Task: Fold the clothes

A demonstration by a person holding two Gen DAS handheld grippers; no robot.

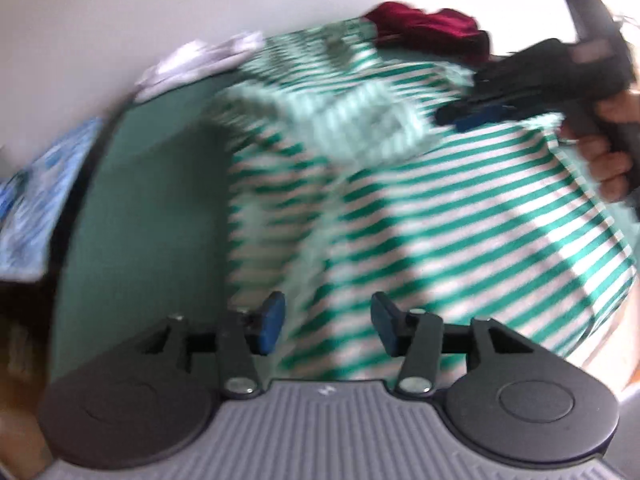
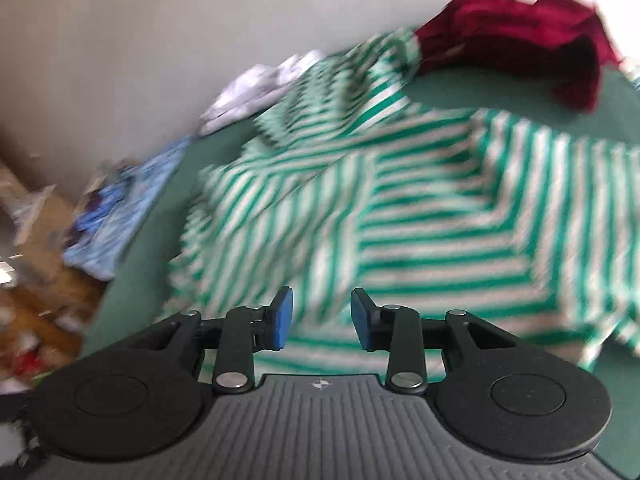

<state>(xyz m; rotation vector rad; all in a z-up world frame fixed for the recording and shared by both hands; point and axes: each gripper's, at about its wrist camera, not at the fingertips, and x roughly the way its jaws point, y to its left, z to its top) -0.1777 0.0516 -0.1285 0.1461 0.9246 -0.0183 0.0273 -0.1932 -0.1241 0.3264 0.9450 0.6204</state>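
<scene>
A: Where is the stripy shirt [image 1: 420, 216]?

B: It lies spread out on the green table [image 1: 152, 216], right in front of both tools. It has green and white stripes. The pictures are blurry, so I cannot see small folds well.

A: Is the left gripper [image 1: 328, 326] holding it?

B: No. Its two blue pads [image 1: 271, 322] stand apart, and nothing is pinched between them. The shirt lies below and ahead of the gap.

A: And the right gripper [image 2: 322, 318]?

B: The same. Its pads are apart and they hold nothing. The shirt is under them. From the left tool you can see the right one up ahead and to the right, held by a hand [image 1: 608, 160] over the far side of the shirt.

A: Where are the shirt's edges?

B: To the left of the left gripper, the shirt's side edge runs away from the tool. Past that edge there is a bare strip of green table. A folded-over piece [image 1: 340, 120] lies on top of the shirt, farther ahead.

A: What else is near?

B: Far ahead there is a dark red cloth [image 2: 520, 36] and a white cloth [image 2: 256, 92]. Off to the left, a light blue cloth [image 2: 120, 224] sits at the table's edge. Ahead of the right gripper, bare green table shows between the shirt and the red cloth.
</scene>
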